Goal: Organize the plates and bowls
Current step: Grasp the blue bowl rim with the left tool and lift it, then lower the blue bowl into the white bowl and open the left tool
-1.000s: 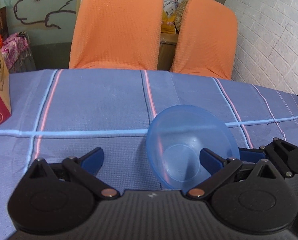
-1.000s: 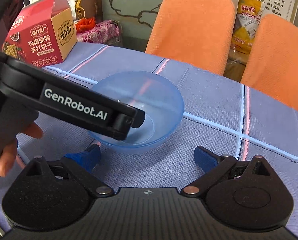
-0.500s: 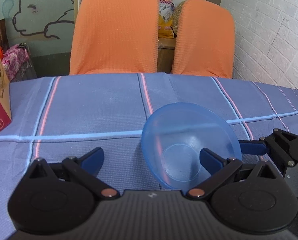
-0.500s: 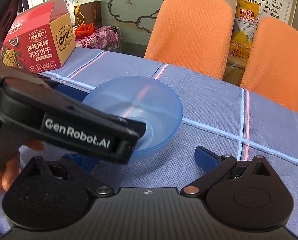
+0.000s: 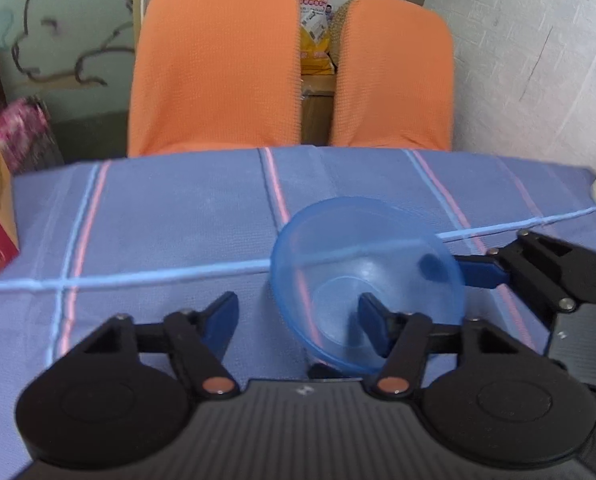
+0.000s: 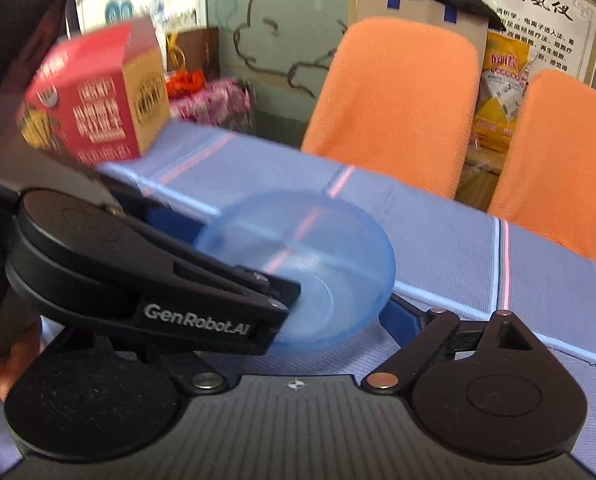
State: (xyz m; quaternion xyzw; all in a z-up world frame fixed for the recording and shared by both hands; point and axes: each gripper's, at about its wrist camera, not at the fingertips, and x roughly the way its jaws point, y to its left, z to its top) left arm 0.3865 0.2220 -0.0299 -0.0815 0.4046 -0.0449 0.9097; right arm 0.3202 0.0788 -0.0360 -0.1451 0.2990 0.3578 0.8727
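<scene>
Change: bowl (image 5: pixel 364 280) shifted lower centre, now tilted.
Left gripper (image 5: pixel 298 316): spread, one finger inside bowl.
Right gripper (image 6: pixel 382 314): spread, straddling rim.
Risk: unclamped bowl slips onto tablecloth (image 5: pixel 170 216).

Open cloth ahead and to the left; bowl and grippers crowd the near centre

The desk (image 5: pixel 170 216) lies bare toward the two orange chairs (image 5: pixel 218 64) at its far edge. A red box (image 6: pixel 98 96) blocks the far left corner. The blue bowl (image 5: pixel 362 276) sits between the left gripper (image 5: pixel 298 320) and right gripper (image 6: pixel 266 320), which overlap there.
</scene>
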